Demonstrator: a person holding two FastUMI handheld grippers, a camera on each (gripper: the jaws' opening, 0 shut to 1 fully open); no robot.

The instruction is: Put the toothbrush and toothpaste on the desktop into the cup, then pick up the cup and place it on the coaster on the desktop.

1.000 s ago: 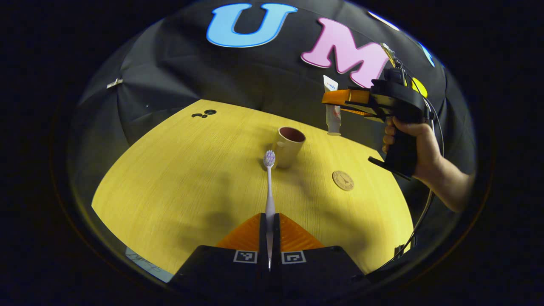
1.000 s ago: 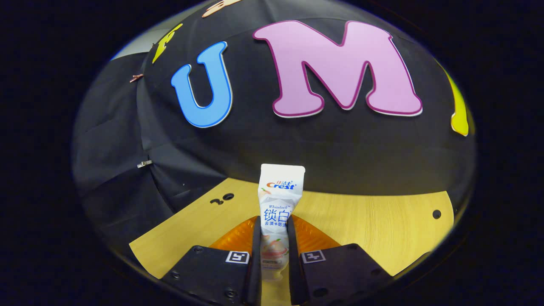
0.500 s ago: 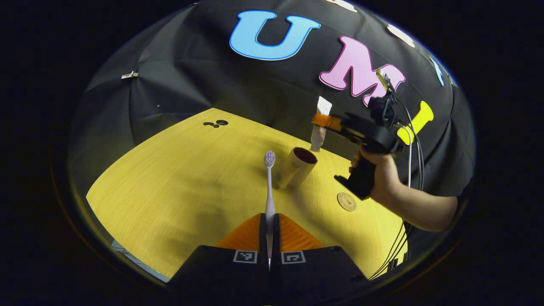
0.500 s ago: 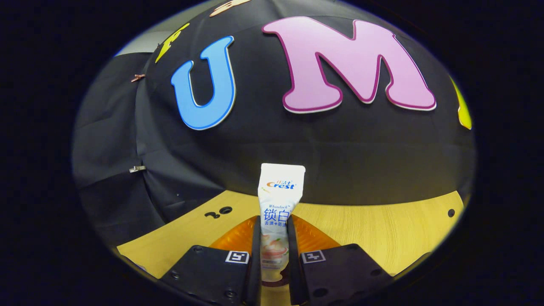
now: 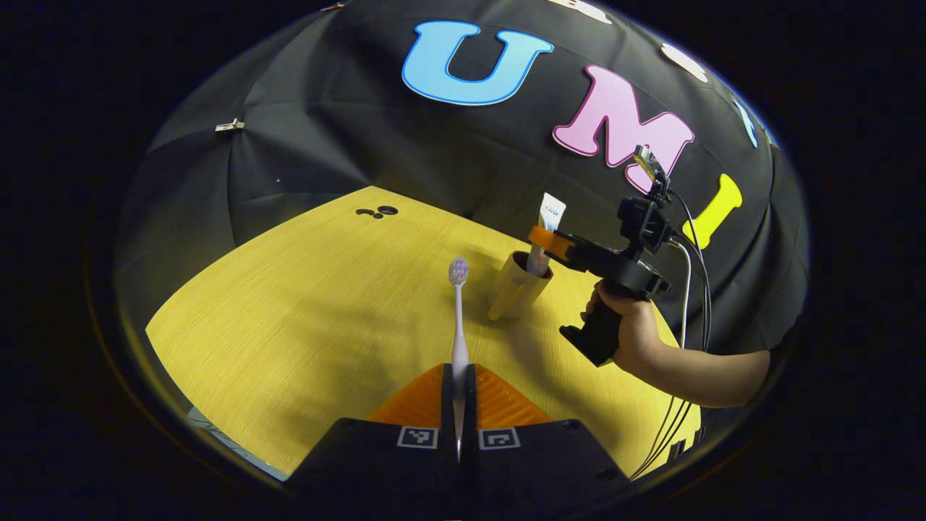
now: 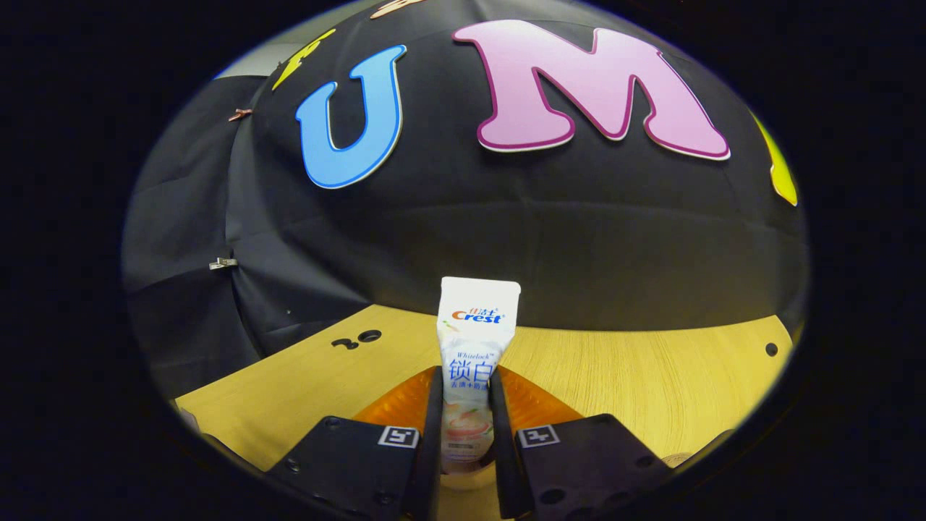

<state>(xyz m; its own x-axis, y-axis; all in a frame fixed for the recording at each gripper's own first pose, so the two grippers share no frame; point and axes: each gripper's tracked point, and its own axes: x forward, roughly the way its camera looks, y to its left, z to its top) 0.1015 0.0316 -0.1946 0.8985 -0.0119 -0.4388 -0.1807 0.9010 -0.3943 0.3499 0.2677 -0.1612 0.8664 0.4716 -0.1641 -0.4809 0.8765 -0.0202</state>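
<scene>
While in cup (image 5: 515, 298), labelled toothpaste (image 5: 548, 217)

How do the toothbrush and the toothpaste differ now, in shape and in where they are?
The toothbrush is a thin stick with a bristle head; the toothpaste is a wide flat tube. The toothbrush is held above the desktop, apart from the cup; the toothpaste's lower end is already in the cup's mouth. Both are clamped, one in the left gripper, one in the right gripper.

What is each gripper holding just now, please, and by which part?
Left gripper: toothbrush, by its handle's lower end. Right gripper: toothpaste, around its lower body.
</scene>
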